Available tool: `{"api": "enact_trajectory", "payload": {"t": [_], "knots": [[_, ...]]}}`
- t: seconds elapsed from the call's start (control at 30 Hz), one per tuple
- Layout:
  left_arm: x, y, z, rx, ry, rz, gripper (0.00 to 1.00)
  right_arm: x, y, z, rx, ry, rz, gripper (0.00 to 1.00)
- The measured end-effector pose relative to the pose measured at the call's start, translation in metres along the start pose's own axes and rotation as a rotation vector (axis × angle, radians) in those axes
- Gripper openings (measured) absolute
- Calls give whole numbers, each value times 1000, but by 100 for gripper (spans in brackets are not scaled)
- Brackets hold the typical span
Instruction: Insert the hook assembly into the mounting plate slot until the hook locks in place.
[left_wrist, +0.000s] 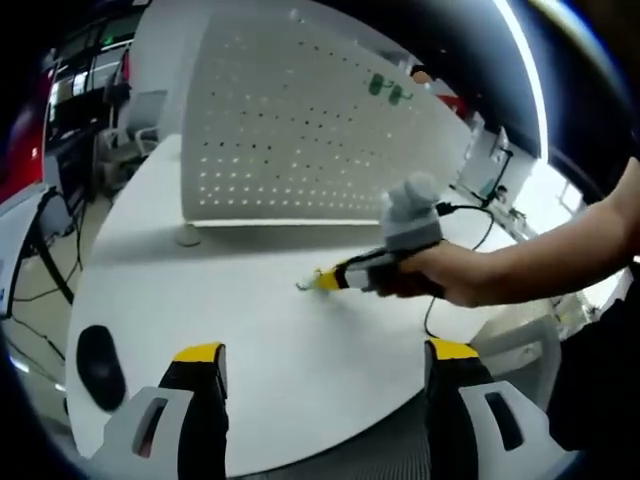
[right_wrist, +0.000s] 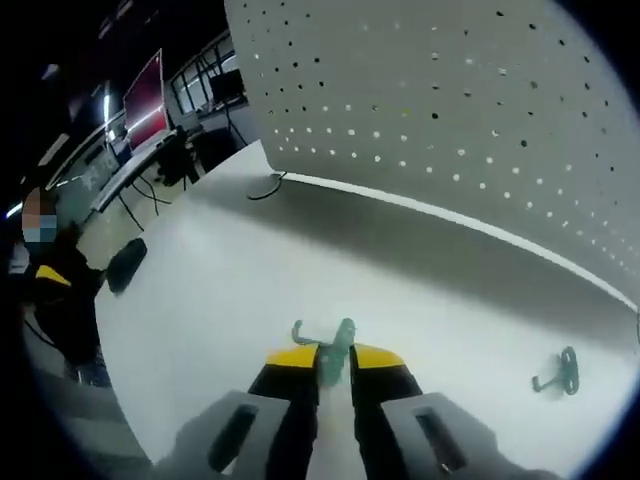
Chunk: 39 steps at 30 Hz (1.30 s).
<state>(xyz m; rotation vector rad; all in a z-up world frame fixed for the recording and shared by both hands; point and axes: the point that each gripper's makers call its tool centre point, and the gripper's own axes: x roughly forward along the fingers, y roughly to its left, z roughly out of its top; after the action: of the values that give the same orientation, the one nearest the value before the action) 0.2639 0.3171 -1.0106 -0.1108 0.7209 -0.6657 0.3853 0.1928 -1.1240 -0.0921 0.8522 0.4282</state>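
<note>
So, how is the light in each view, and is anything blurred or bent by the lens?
Left gripper view: strong glare at the upper right rim, and the pegboard bulges from the fisheye. Right gripper view: dimmer, a soft shadow under the pegboard, and the green hook held in the right gripper looks slightly blurred.

Both views are bright and evenly lit, with strong fisheye bending toward the edges. In the left gripper view a ceiling light strip (left_wrist: 525, 70) glares, and the white desk (left_wrist: 300, 340) ahead of the claw looks washed out. In the right gripper view a soft shadow band lies along the pegboard (right_wrist: 450, 110) foot; distant background is blurred.
</note>
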Motion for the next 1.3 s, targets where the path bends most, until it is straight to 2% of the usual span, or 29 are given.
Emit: {"api": "enact_trajectory", "payload": {"t": [0.3,0.53,0.67,0.8,0.9,0.93,1.0,1.07,1.17,1.3], "knots": [[3,-2,2,1,-1,-6,82,-6,-11,-4,-32,-22,-22,0],[2,-4,10,-12,-20,-15,82,-24,-19,11,-8,-124,-40,0],[-1,-7,24,-47,-57,-24,81,-39,-23,30,17,-197,-41,0],[-3,-10,42,-6,-76,-15,82,-53,-27,47,25,-252,-45,0],[-4,-10,54,1,-102,-6,79,-65,-27,61,29,-326,-36,0],[-3,-9,58,0,-112,2,80,-68,-27,61,15,-324,-46,0],[-3,-10,64,-3,-122,5,80,-74,-26,64,61,-352,-31,0],[-2,-12,72,-18,-138,-2,79,-83,-26,67,63,-372,-36,0],[1,-16,75,-46,-111,-11,76,-96,-22,73,63,-408,-27,0],[5,-23,88,-80,-137,-29,74,-119,-16,84,94,-470,-6,0]]}}
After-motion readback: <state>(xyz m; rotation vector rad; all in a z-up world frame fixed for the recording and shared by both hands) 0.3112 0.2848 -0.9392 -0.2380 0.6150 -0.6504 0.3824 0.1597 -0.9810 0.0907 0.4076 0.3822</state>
